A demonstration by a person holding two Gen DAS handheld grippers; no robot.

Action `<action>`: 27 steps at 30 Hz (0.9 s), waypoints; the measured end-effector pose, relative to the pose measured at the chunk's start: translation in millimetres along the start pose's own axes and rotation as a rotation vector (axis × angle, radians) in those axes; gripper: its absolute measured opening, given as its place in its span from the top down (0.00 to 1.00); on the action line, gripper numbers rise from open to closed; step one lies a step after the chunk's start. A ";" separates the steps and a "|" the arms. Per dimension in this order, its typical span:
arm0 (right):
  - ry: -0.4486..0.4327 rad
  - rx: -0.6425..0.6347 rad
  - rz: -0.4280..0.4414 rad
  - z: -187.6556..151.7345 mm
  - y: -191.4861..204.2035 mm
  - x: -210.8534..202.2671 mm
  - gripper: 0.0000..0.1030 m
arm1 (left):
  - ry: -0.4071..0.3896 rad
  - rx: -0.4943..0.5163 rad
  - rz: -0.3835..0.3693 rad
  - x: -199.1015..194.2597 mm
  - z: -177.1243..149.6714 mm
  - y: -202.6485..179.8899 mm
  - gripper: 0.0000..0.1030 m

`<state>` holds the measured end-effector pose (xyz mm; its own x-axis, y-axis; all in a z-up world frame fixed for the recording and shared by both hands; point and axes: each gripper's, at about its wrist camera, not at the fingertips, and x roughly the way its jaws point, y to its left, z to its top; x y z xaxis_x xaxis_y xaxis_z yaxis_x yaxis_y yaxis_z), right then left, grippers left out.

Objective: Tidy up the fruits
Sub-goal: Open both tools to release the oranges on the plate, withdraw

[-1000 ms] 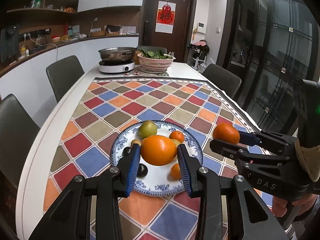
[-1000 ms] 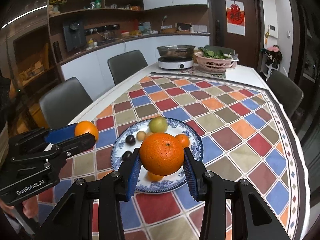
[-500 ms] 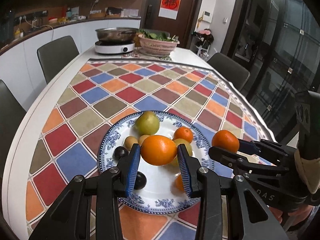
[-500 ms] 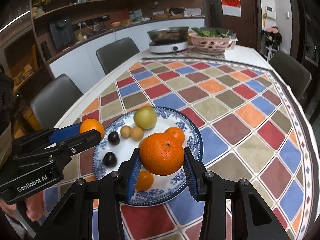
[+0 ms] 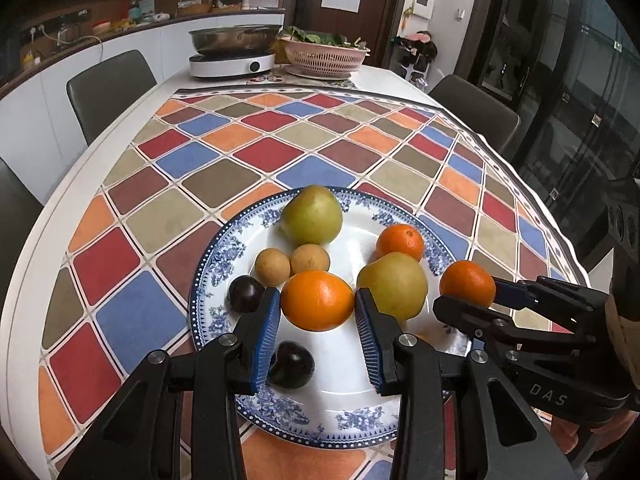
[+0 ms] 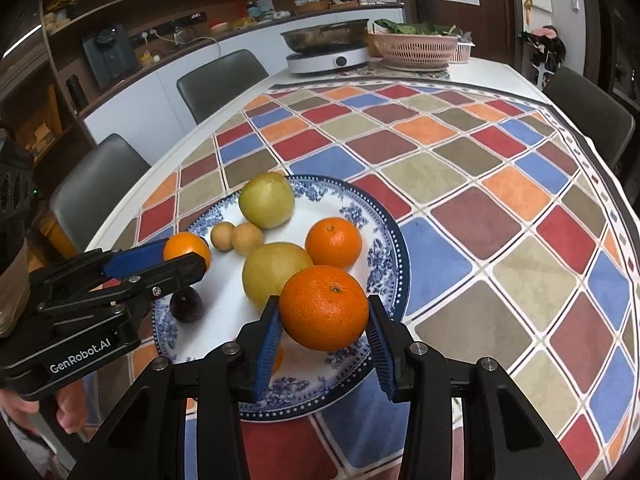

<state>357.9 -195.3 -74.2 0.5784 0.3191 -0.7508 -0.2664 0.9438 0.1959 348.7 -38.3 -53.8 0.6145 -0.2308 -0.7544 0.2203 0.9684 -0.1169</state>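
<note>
A blue-and-white plate (image 5: 216, 264) on the chequered cloth holds two green pears (image 5: 312, 214), a small orange (image 5: 400, 242), two small brown fruits (image 5: 272, 266) and two dark plums (image 5: 290, 364). My left gripper (image 5: 317, 294) is shut on an orange (image 5: 318, 300), hanging low over the plate's near half. My right gripper (image 6: 324, 302) is shut on a larger orange (image 6: 324, 308) above the plate's near right rim (image 6: 394, 248). Each gripper shows in the other's view: the right gripper (image 5: 468, 294) at the right, the left gripper (image 6: 184, 256) at the left.
An induction cooker with a steel pan (image 5: 232, 66) and a pink basket of greens (image 5: 324, 56) stand at the table's far end. Grey chairs (image 5: 108, 84) line both sides. Another small orange (image 6: 278, 356) lies half hidden behind my right gripper's left finger.
Both grippers have come down and forward towards the plate, each still gripping its orange. The plate and its fruits now look larger and closer.
</note>
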 end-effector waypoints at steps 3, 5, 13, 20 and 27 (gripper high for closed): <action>0.010 0.008 0.007 -2.5 -1.4 5.0 0.59 | 0.011 0.009 0.005 3.4 -0.9 -0.1 0.63; 0.013 0.016 0.012 -3.6 -2.2 6.8 0.59 | 0.008 0.008 0.011 2.9 -1.5 0.2 0.57; -0.001 0.018 0.026 -3.5 -1.4 4.4 0.46 | -0.045 0.015 0.054 -22.4 -0.7 -3.4 0.50; -0.050 0.029 0.009 -7.1 3.5 -21.8 0.46 | -0.100 0.023 0.097 -58.8 -5.4 -10.4 0.44; -0.143 0.016 -0.042 -16.6 15.9 -69.5 0.39 | -0.150 0.051 0.176 -96.9 -16.3 -21.7 0.42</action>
<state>300.7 -203.9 -29.4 0.6931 0.2870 -0.6613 -0.2278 0.9575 0.1768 272.1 -35.4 11.3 0.7515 -0.0744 -0.6555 0.1357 0.9898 0.0433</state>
